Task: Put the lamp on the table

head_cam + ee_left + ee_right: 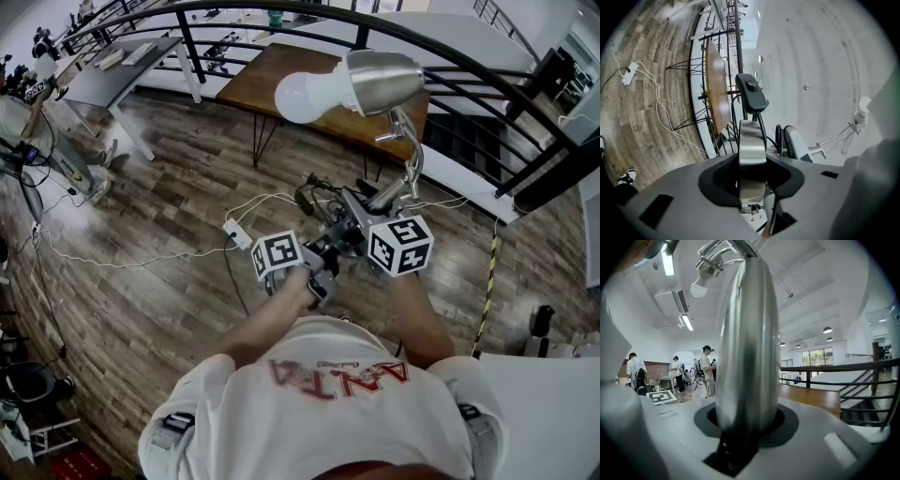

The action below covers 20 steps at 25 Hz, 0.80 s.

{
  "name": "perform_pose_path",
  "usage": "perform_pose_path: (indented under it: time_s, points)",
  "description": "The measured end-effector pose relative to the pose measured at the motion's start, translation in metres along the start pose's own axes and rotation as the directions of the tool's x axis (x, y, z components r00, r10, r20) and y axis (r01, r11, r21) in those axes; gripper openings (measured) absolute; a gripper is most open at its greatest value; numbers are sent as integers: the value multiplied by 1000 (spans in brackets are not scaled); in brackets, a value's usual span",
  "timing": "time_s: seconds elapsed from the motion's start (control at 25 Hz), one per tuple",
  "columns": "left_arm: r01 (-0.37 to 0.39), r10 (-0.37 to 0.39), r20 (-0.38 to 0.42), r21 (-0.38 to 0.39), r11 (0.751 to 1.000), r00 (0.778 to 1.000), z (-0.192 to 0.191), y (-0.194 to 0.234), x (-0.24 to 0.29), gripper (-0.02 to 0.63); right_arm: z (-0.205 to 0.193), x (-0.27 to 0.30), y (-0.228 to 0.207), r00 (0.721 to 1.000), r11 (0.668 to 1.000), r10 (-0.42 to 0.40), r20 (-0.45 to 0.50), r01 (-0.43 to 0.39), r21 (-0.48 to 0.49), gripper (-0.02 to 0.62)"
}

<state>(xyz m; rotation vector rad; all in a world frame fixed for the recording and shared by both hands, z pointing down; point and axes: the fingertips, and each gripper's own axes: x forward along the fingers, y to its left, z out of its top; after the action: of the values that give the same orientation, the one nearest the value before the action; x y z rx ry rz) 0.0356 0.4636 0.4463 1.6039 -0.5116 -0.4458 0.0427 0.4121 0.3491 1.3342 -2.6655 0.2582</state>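
Jaws of the left gripper and right gripper each clamp metal parts of the lamp, held aloft over open floor. The worktop edge lies ahead, backed by the railing.

Open wooden floor ahead up to the table, white power strip on it, black railing beyond.

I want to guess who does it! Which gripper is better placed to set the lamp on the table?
Right, probably. The right gripper is shut on the lamp at its thick metal body, under the head facing the table. The left gripper holds only a thin strip.
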Motion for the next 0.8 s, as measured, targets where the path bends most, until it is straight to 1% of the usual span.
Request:
perform_pose_path:
  time_s: [0.56,0.8]
  points:
    - [-6,6,48,0,1000,999,-4,3,10,147,-4,-3,-9,999,999,46,3,-46,-4,137]
    - [-22,22,105,-6,1000,994,-7,5,22,147,-5,-3,-20,994,994,106,-2,-106,-1,137]
